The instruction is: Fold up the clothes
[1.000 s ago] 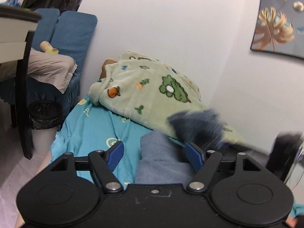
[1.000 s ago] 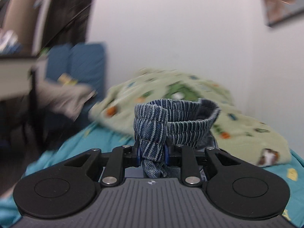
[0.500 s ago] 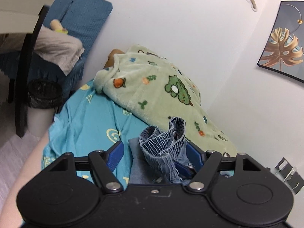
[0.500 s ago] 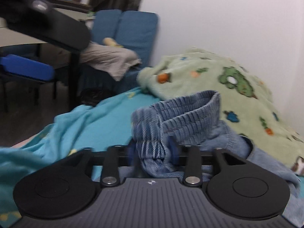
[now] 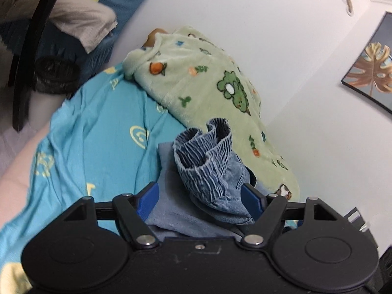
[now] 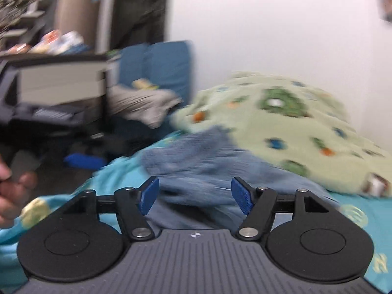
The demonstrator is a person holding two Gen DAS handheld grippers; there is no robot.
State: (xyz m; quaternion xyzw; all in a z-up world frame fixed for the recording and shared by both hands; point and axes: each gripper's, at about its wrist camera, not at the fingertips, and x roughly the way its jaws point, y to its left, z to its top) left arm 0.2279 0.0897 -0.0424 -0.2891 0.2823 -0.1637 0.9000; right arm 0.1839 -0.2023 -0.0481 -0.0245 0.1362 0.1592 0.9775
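A pair of blue denim shorts [image 5: 203, 171] with a ribbed elastic waistband lies bunched on the turquoise bedsheet [image 5: 98, 132]. The waistband stands up in a loop between the blue pads of my left gripper [image 5: 201, 197], which is open and not clamped on it. In the blurred right wrist view the shorts [image 6: 196, 161] lie on the sheet just ahead of my right gripper [image 6: 193, 192], which is open and empty.
A green cartoon-print blanket [image 5: 208, 85] lies along the white wall behind the shorts. A blue chair with beige cloth [image 5: 83, 22], a black bin [image 5: 56, 76] and a desk [image 6: 56, 78] stand left of the bed. A hand [image 6: 9, 191] shows at the left edge.
My right gripper has let go of the denim waistband, opened and pulled back. The shorts now rest on the bed between my left gripper's open fingers.
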